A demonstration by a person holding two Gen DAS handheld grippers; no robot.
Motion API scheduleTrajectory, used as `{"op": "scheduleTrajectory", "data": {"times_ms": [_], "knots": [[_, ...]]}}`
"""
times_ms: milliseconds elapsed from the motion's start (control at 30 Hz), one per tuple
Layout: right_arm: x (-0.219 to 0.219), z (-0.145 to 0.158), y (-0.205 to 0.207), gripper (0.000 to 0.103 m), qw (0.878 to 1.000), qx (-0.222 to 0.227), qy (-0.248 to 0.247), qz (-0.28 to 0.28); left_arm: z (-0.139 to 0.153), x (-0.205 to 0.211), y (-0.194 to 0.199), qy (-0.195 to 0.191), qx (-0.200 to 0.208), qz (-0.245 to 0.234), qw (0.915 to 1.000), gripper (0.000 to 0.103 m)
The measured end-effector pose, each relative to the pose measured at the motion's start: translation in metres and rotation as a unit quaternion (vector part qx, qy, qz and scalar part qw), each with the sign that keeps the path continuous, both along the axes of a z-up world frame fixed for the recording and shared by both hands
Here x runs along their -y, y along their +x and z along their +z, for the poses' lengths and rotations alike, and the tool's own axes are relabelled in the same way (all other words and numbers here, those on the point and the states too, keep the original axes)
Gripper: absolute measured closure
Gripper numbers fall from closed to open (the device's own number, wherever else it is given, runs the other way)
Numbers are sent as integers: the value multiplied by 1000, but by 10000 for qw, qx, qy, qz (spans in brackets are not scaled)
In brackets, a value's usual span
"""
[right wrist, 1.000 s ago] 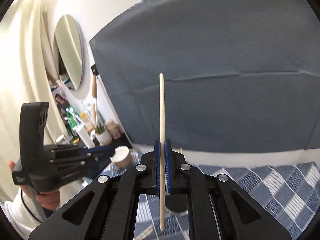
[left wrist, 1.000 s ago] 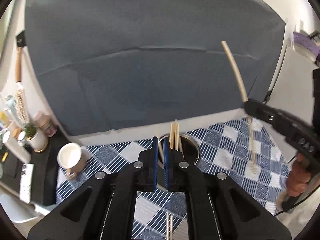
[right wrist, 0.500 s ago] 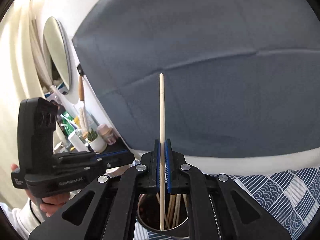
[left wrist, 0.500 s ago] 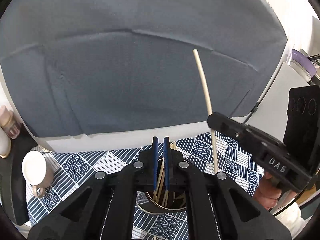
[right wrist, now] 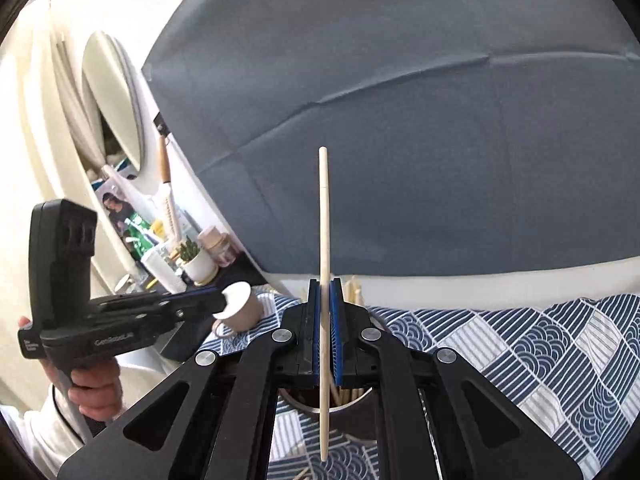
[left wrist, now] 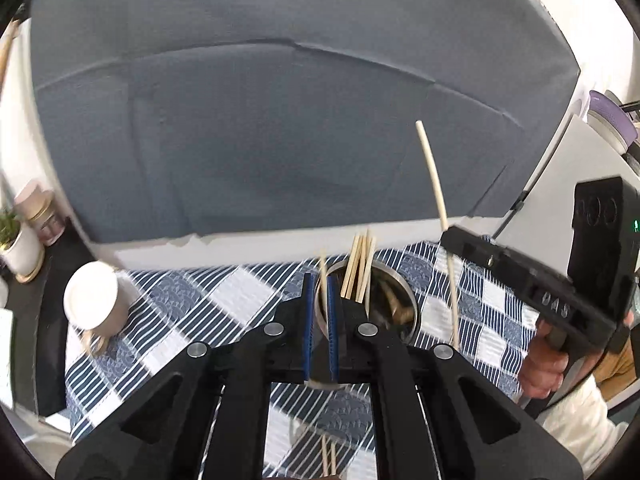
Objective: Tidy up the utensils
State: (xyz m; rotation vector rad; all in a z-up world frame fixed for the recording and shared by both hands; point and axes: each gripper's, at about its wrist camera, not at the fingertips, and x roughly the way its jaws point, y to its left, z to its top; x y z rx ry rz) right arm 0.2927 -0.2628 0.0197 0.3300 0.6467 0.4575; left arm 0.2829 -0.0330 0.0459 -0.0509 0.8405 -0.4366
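We see the right gripper (right wrist: 325, 332) clamped on a single pale chopstick (right wrist: 324, 240), which stands upright between its blue pads, its lower tip hanging in front of the near wall of the metal holder (right wrist: 360, 420). From the left wrist view the same chopstick (left wrist: 432, 184) hangs to the right of the holder (left wrist: 404, 304), outside its rim. Our left gripper (left wrist: 320, 320) has its jaws nearly together with nothing held; it sits just in front of the holder and hides part of the rim. We count four or five chopsticks (left wrist: 360, 264) already leaning inside the holder, and two more (left wrist: 328, 454) lying on the blue and white patterned cloth (left wrist: 192, 300) below the left gripper. One beige mug (left wrist: 94, 300) stands on the cloth at the left, well apart from the holder. One small potted plant (left wrist: 18, 240) and a pink jar (left wrist: 38, 212) sit on the dark shelf beside it. A grey backdrop (left wrist: 280, 140) fills the rear
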Motion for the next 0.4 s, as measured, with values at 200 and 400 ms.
{"op": "scheduleTrajectory", "data": {"times_ms": [200,400], "knots": [[-11,2,-25,98,9998,-10,70,182,-4,-29,-42,130,-83,290,9995,97],[-29,2,-45,98,9990,-67,105,437,-8,-53,-82,240,-193,640,9975,97]]}}
